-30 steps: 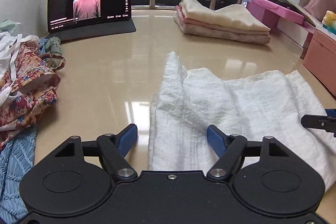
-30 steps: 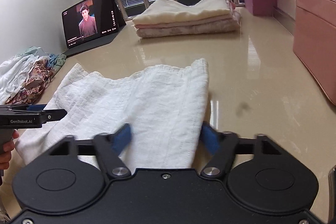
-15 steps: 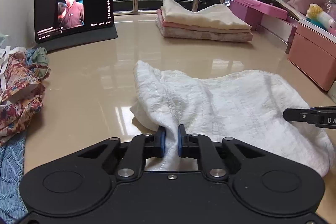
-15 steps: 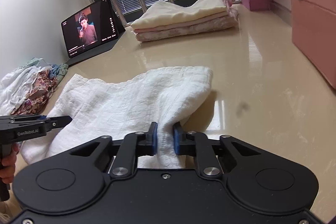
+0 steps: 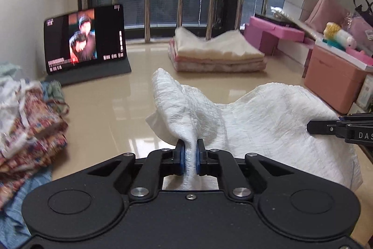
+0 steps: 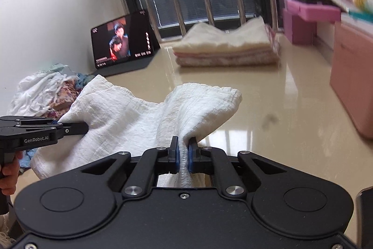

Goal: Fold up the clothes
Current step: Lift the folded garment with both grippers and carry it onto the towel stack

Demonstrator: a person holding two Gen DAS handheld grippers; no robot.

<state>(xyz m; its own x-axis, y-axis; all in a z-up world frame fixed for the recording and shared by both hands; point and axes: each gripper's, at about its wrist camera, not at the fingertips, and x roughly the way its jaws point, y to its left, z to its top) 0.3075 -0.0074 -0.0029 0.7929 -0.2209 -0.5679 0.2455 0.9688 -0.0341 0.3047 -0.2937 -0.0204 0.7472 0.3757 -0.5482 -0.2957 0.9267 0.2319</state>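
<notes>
The left tool (image 5: 189, 159) is clenched on a bunched edge of the white garment (image 5: 268, 118), whose near edge is raised off the glossy beige surface (image 5: 112, 109). The right tool (image 6: 183, 159) is closing its jaws on the garment's other near corner, cloth pinched between the pads. In the left view the right tool enters at 3 o'clock; only the right view shows a hand (image 6: 9, 173) under the left tool at 9 o'clock. A folded stack (image 5: 216, 55) sits at 12 o'clock, a tablet (image 5: 85, 39) at 10 o'clock. The left view alone shows the floral pile (image 5: 30, 130) spread at 9 o'clock.
</notes>
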